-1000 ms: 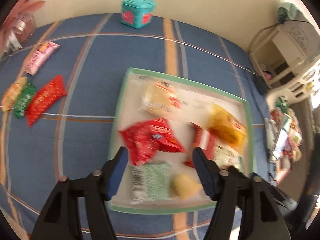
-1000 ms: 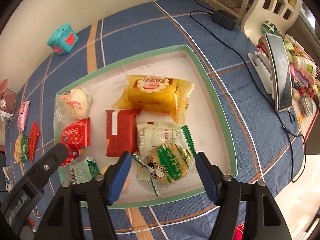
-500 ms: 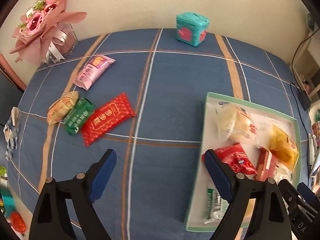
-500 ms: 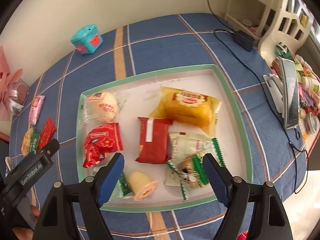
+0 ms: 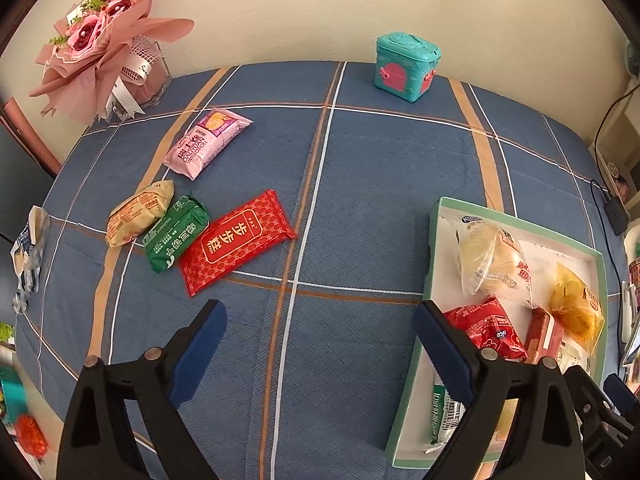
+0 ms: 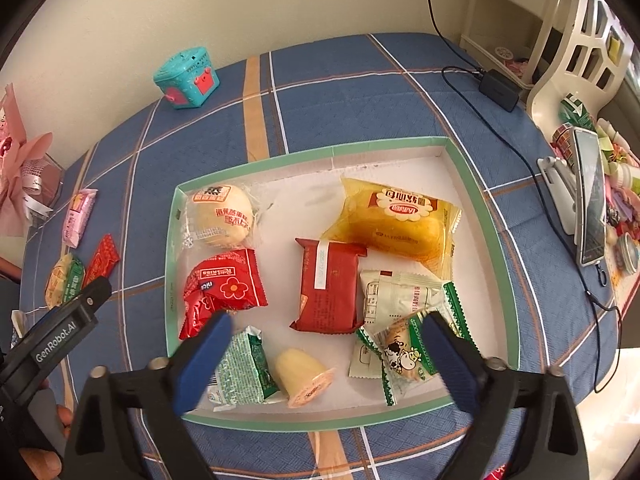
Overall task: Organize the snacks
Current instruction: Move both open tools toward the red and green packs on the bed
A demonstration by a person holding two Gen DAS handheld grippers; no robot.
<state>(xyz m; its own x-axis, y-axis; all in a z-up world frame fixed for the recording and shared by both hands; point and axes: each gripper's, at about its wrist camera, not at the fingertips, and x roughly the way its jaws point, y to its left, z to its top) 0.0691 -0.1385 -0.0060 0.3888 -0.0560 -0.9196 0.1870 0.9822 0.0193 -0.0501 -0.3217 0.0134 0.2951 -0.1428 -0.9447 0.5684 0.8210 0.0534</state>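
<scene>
Left wrist view: left tongs (image 5: 320,354) released, blue pads wide apart, nothing between them, hovering over the blue plaid-clothed table (image 5: 380,168). Four snacks lie loose on the cloth ahead and to the left: flat red packet with gold lettering (image 5: 237,241), touching a dark green packet (image 5: 176,233), which touches a tan-yellow packet (image 5: 140,213); a pink packet (image 5: 208,142) lies apart, farther back. Pink paper flower bouquet (image 5: 100,36) at the far left corner; teal toy box with pink doors (image 5: 407,66) against the wall.

Right wrist view: right tongs (image 6: 326,364) released, gripping nothing, hovering over the near edge of the shallow white tray with green rim (image 6: 480,200). Tray contents:
- clear-wrapped pale round bun (image 6: 222,216), far left;
- red flower-print pouch (image 6: 222,290), just in front of the bun;
- brick-red square packet (image 6: 330,284), centre;
- yellow wrapped cake (image 6: 394,220), far right;
- white-and-green packet (image 6: 396,294), beside the brick-red one;
- cow-print green packet (image 6: 406,356), overlapping it;
- small green-white packet (image 6: 244,370) and yellow jelly cup (image 6: 302,374) lying on its side, near edge.

Phone on a white stand (image 6: 588,196) sits on the table's right side.
</scene>
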